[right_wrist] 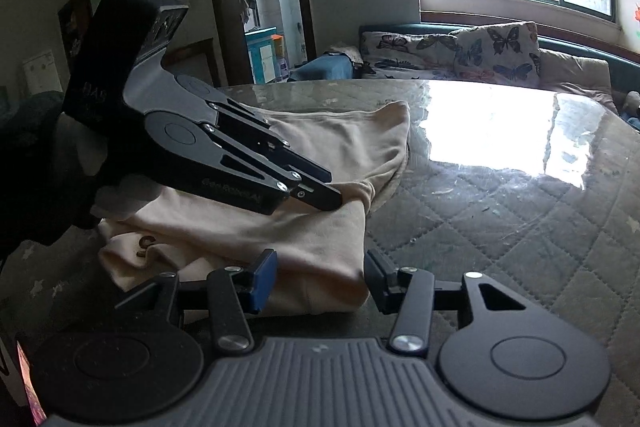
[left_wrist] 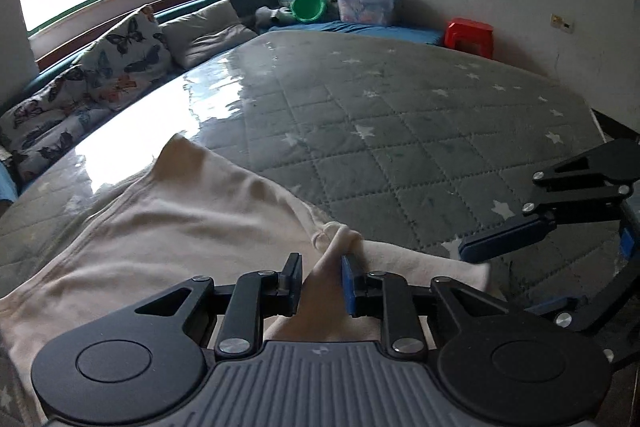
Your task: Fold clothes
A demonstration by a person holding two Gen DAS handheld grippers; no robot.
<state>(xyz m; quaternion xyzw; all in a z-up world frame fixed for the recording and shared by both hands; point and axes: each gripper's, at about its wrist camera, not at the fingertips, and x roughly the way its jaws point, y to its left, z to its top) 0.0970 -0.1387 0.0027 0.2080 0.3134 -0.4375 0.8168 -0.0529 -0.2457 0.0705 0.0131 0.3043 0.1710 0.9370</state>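
Left gripper (left_wrist: 320, 281) pinches cream garment (left_wrist: 168, 227); right gripper (right_wrist: 320, 277) stands spread at its folded corner. Clear bin (left_wrist: 366, 7), upper centre, holds indistinct items.

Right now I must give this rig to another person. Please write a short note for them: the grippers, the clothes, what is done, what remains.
Left gripper: shut on a bunched fold of the cream garment.
Right gripper: open, its jaws on either side of the garment's near corner, pads not pressing.
Garment: lies on the quilted mattress, partly folded, with layers stacked at the near edge.
Done: at least one fold is laid.
Left: probably lay down the pinched fold, smooth it, finish folding.
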